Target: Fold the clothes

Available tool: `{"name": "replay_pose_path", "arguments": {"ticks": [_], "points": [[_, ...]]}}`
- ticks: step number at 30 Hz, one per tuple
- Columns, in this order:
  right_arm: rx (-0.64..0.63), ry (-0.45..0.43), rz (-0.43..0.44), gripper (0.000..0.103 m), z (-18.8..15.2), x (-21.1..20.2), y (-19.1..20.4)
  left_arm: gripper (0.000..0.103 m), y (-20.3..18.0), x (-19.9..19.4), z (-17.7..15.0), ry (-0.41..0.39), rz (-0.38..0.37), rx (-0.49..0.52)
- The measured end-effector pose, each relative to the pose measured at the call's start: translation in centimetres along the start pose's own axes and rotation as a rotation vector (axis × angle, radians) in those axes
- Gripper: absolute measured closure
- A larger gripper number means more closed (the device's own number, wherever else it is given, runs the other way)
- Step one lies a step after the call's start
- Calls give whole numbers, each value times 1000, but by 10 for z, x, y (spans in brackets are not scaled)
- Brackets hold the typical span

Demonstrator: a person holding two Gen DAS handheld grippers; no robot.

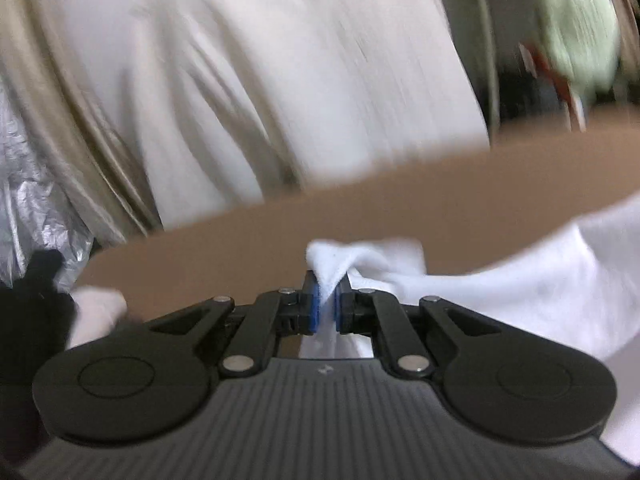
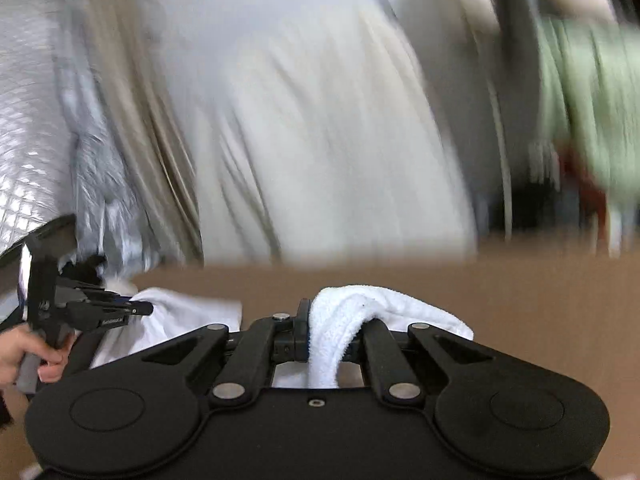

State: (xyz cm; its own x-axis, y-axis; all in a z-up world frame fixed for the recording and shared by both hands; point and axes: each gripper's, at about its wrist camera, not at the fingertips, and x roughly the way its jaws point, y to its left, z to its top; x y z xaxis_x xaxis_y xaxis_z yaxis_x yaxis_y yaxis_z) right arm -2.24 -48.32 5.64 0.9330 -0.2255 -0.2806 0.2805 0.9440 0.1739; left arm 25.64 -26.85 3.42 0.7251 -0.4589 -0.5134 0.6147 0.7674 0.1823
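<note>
A white terry-cloth garment is pinched at two points, once by each pair of tongs, above a brown tabletop.

The left gripper is closed on a fold of the white terry-cloth garment, which trails off to its right over the flat brown tabletop. The right gripper is clamped on a thick rolled edge of the same cloth. Beyond both, blurred pale hanging fabric is seen, with silver quilted foil sheeting to the left.
</note>
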Motion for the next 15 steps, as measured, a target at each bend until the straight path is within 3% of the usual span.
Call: {"name": "replay_pose_path", "arguments": {"ticks": [1, 3, 4, 5, 6, 7, 8, 11, 12, 15], "points": [[-87, -78, -33, 96, 16, -5, 7, 96, 5, -8, 17, -69, 38, -44], [-192, -209, -94, 96, 46, -5, 5, 94, -5, -2, 40, -126, 171, -21], [-217, -235, -125, 96, 58, 3, -1, 87, -10, 2, 51, -149, 241, -2], [-223, -189, -162, 96, 68, 21, -13, 64, -15, 13, 57, -114, 263, 16], [-222, -131, -213, 78, 74, 40, -25, 38, -20, 27, 59, -53, 277, 20], [-207, -48, -293, 67, 74, 62, -38, 34, -22, 36, 55, 3, 273, 10], [-189, 36, -373, 41, 72, 81, -52, 34, -23, 44, 49, 55, 261, -3], [-124, 253, -572, 38, 46, 102, -85, 34, -19, 27, 6, 137, 195, -14], [-115, 279, -572, 38, 35, 90, -89, 33, -17, 17, -11, 159, 170, -7], [-90, 297, -460, 38, 6, 41, -79, 27, -9, -16, -63, 227, 108, 25]]}}
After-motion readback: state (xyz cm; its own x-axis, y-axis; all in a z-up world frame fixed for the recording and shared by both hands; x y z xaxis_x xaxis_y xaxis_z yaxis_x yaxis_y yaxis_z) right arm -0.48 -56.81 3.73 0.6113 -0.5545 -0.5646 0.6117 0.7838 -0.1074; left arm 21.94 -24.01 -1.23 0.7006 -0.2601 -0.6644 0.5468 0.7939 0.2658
